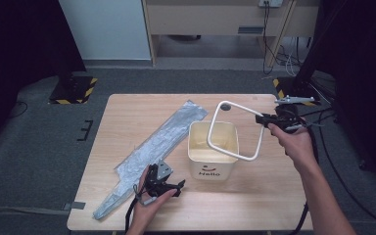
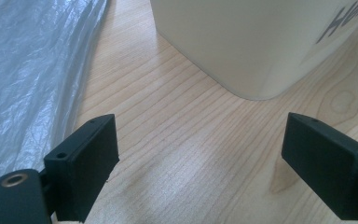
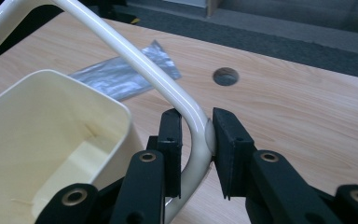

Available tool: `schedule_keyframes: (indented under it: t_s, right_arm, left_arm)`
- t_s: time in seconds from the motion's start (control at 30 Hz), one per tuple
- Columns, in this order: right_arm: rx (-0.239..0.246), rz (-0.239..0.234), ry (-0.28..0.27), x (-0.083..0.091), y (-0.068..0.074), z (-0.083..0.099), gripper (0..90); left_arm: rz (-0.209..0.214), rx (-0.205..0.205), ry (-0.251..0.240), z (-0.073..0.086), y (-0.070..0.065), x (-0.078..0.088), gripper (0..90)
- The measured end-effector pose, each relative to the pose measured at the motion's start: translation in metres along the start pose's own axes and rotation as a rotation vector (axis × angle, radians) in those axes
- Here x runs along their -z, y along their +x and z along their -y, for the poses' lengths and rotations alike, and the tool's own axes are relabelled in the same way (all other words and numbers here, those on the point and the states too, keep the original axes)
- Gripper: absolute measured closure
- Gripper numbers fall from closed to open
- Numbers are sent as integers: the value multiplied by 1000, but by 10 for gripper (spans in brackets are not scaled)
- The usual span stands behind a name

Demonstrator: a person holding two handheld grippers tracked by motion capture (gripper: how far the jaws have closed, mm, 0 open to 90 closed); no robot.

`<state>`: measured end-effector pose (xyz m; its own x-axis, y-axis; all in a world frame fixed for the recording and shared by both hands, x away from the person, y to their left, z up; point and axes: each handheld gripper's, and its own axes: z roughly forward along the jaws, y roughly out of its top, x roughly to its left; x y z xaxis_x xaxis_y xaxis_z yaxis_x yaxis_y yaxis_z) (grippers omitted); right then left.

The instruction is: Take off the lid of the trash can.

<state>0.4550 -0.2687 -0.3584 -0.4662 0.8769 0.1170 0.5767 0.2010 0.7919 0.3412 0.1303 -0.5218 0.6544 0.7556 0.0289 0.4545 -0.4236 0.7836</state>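
Right of centre in the high view, the right gripper (image 1: 264, 119) pinches the white ring (image 1: 235, 131) at one corner, holding it tilted above the cream bin (image 1: 212, 155). Lower left, the left gripper (image 1: 169, 185) rests with jaws spread beside the bin and the grey bag (image 1: 152, 149). The ring should probably be levelled and kept square to the rim before it is moved further; a corner grip lets it swing.

A light wooden counter (image 1: 254, 196) carries a cream bin (image 1: 212, 169) marked "Hello" and, just beside it, a long crumpled grey plastic bag (image 1: 152, 147) lying diagonally.
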Motion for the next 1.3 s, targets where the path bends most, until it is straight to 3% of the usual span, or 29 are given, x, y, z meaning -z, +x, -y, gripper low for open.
schedule_keyframes:
  t_s: [0.2, 0.37, 0.57, 0.63, 0.83, 0.93, 1.03, 1.3]
  right_arm:
    - [-42, 40, -12, 14, -18, 5, 739]
    - [-44, 59, -7, 22, -28, 11, 741]
    - [-62, 130, -1, 28, -41, 22, 742]
    - [-64, 132, -4, 29, -43, 23, 742]
    - [-118, 176, -2, 37, -60, 33, 744]
    - [-141, 197, 0, 40, -64, 36, 744]
    - [-152, 249, -2, 42, -71, 41, 745]
    - [-178, 304, 9, 43, -80, 47, 745]
  left_arm:
    - [-14, 2, -5, 1, 2, 2, 105]
    - [-10, -8, 2, 1, 0, 1, 105]
    - [-24, -13, -2, 1, 0, 1, 105]
    - [-29, -13, -2, 2, 1, 2, 105]
    - [-33, -12, 1, 2, 2, 1, 105]
    - [-35, -16, 2, 2, 3, 0, 105]
    - [-35, -16, 1, 2, 4, 0, 105]
    - [-30, -21, 11, 3, 5, 0, 104]
